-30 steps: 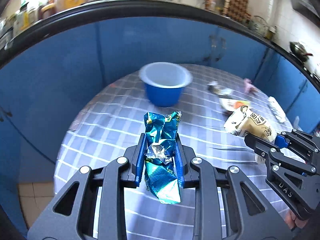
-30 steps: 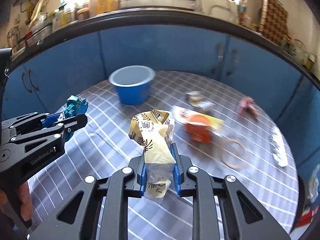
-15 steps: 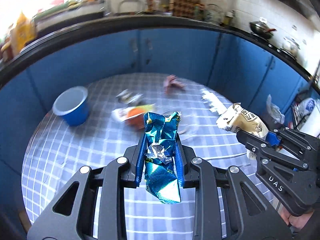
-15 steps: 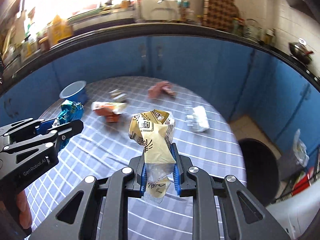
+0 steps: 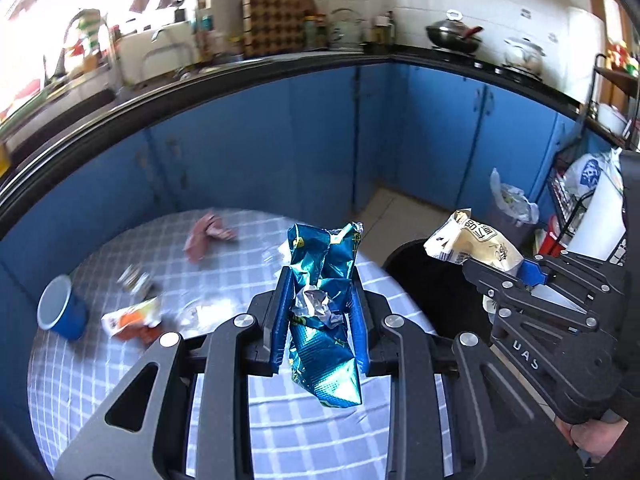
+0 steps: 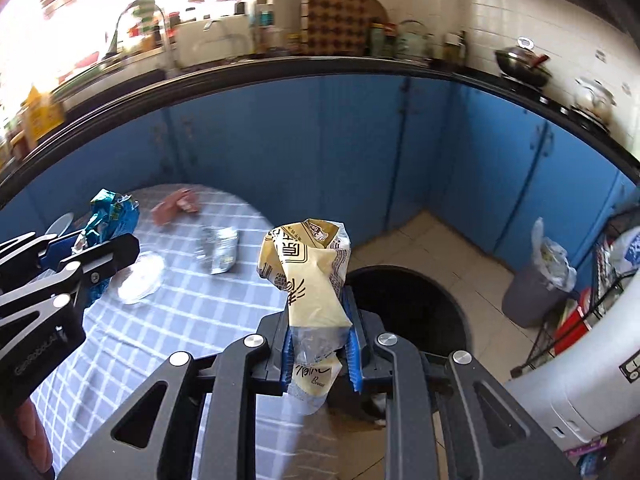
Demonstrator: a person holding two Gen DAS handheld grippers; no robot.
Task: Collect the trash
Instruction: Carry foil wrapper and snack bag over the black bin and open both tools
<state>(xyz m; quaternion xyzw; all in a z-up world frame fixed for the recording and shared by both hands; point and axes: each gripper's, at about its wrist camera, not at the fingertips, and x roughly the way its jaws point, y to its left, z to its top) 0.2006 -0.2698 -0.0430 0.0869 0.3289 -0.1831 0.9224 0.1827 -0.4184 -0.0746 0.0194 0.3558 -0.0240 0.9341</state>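
Black angular left gripper [image 5: 319,316] frame, blue ribbed pads [image 5: 279,316], silver screws, white lettering on right gripper [image 6: 319,346]

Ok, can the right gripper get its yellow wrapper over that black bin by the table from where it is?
Probably yes. The right gripper, shut on the yellow wrapper, looks down toward the black bin on the floor beside the table, and nothing shows between them. How far the bin is cannot be judged.

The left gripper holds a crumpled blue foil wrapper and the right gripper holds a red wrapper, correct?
Not quite: in the right wrist view the right gripper holds a yellow wrapper, not red. The left gripper does hold the blue foil wrapper.
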